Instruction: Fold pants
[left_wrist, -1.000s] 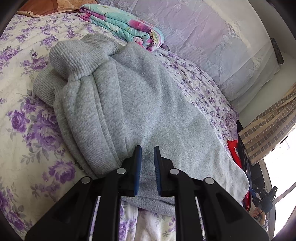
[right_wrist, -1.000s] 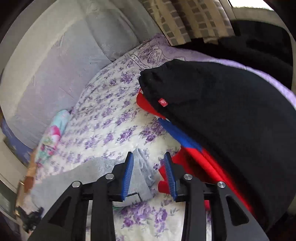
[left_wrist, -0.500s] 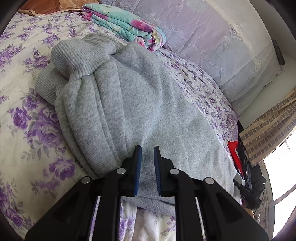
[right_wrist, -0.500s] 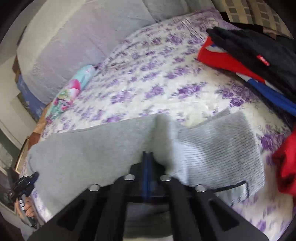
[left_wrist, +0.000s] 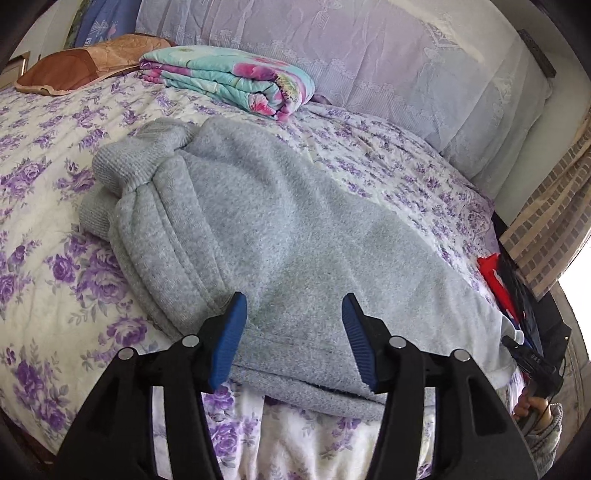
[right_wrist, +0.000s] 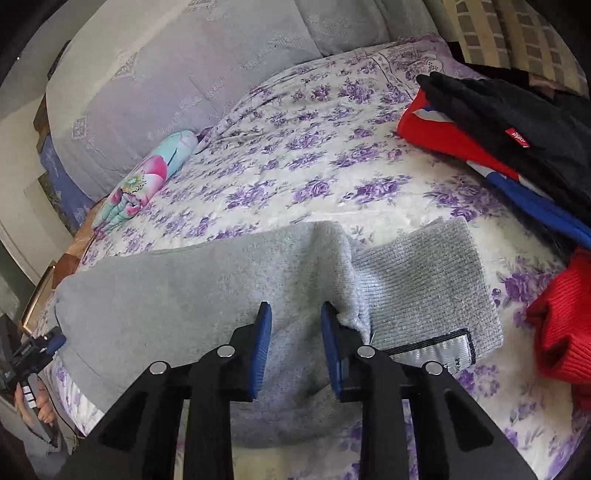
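Note:
Grey fleece pants (left_wrist: 277, 229) lie folded across the flowered bed sheet (left_wrist: 37, 258), with the ribbed cuffs (left_wrist: 136, 162) bunched at the far left. My left gripper (left_wrist: 293, 308) hovers over their near edge, its jaws opening and wide apart, with nothing pinched. In the right wrist view the pants (right_wrist: 166, 295) end in a ribbed waistband (right_wrist: 424, 280) with a white label (right_wrist: 439, 347). My right gripper (right_wrist: 295, 315) sits just above the cloth beside the waistband. Its jaws are opening; a raised fold brushes the right pad, but nothing is pressed.
A folded floral blanket (left_wrist: 229, 81) and a brown pillow (left_wrist: 74, 62) lie at the head of the bed, before a lilac headboard cover (left_wrist: 369, 55). A pile of black, red and blue clothes (right_wrist: 517, 129) and a red knit (right_wrist: 561, 317) crowd the right side.
The left jaws, nearly together on the pants' edge before, now stand wide apart. My right gripper swung from the clothes pile to the pants, shut on the cloth, then parted.

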